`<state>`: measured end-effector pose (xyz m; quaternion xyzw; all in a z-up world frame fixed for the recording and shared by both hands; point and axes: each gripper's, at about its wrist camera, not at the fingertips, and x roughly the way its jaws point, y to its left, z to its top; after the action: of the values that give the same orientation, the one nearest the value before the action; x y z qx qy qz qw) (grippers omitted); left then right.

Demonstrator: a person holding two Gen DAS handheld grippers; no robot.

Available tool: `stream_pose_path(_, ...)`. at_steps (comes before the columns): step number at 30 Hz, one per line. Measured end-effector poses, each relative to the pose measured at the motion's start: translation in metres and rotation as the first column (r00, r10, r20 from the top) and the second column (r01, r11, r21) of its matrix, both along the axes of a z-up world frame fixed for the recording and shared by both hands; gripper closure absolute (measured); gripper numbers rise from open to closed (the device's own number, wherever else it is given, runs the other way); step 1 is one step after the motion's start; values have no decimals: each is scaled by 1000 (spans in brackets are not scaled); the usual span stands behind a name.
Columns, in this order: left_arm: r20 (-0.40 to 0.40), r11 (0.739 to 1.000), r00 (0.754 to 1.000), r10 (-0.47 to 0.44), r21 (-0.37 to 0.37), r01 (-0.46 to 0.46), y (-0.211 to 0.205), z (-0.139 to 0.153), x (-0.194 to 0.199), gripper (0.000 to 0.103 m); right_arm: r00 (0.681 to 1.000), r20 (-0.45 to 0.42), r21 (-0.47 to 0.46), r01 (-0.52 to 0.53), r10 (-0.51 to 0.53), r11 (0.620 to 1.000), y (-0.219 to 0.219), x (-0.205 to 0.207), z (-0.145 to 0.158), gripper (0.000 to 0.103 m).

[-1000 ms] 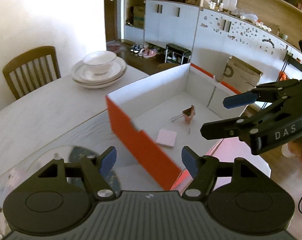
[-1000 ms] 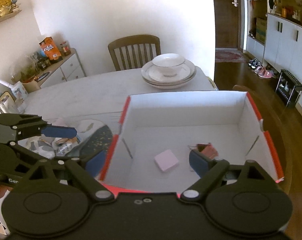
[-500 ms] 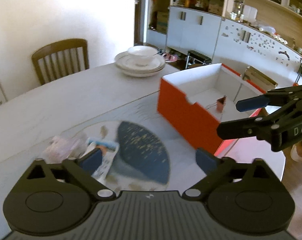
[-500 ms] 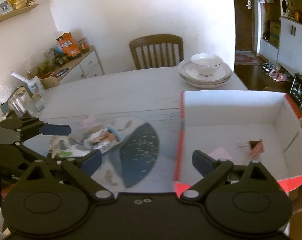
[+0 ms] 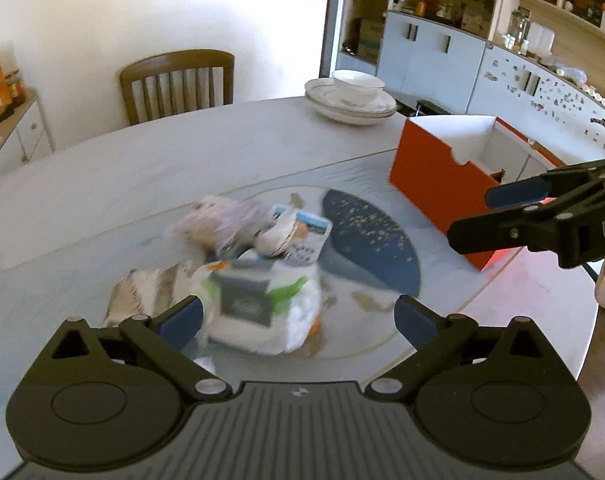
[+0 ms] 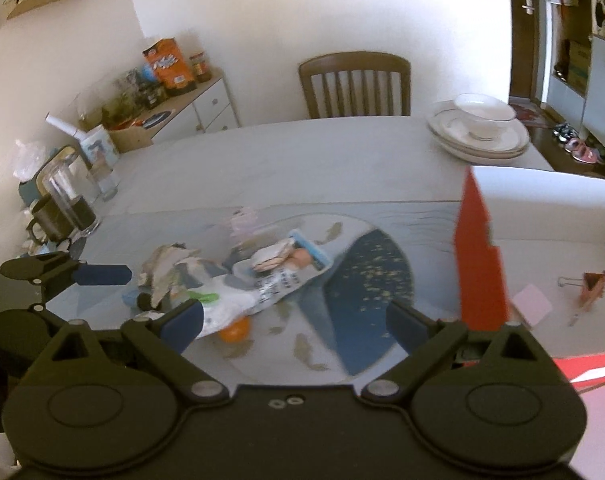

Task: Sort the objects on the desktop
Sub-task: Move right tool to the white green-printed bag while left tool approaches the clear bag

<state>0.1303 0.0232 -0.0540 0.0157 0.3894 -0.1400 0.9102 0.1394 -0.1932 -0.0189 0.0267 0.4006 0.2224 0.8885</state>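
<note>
A blurred pile of small packets lies on the round mat: a white tissue pack (image 5: pixel 262 304), a pinkish bag (image 5: pixel 222 220), a blue-edged card (image 5: pixel 302 236). The pile also shows in the right wrist view (image 6: pixel 238 280), with an orange ball (image 6: pixel 234 330) at its near edge. The orange box (image 5: pixel 442 176) stands to the right; it holds a pink pad (image 6: pixel 532 304) and a binder clip (image 6: pixel 590 286). My left gripper (image 5: pixel 298 318) is open and empty just above the pile. My right gripper (image 6: pixel 294 322) is open and empty over the mat, left of the box.
Stacked plates with a bowl (image 5: pixel 352 96) sit at the table's far side, a wooden chair (image 5: pixel 178 84) behind. A glass jar and mug (image 6: pixel 62 208) stand at the table's left edge. A sideboard with snack bags (image 6: pixel 170 92) lines the wall.
Both grippers have swung left, away from the orange box and over the mat. The pile of packets has come under the left gripper. Both stay open and empty.
</note>
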Motion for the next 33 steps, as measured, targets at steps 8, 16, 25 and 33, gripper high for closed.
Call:
stream_pose_path(8,22,999,999,30,22,-30,29,-16,-13,1,999,-14,-23,-50,50,998,42,5,-6,5)
stream_pose_path(16,-4,999,999,42,32,-42,50,-34,-16,1,994,-21,-54,-109,108,993,79,18,-21,5)
stream_pose_path(25,-14,997,998,61,47,-61,59,-55,-12,1,988,-37,-104,-155,152,982,108,35,-43,5)
stream_pose_path(33,-43,996,997,67,58,-64,65,-73,-3,1,985,-76,-124,-166,157,978,121,53,-63,5)
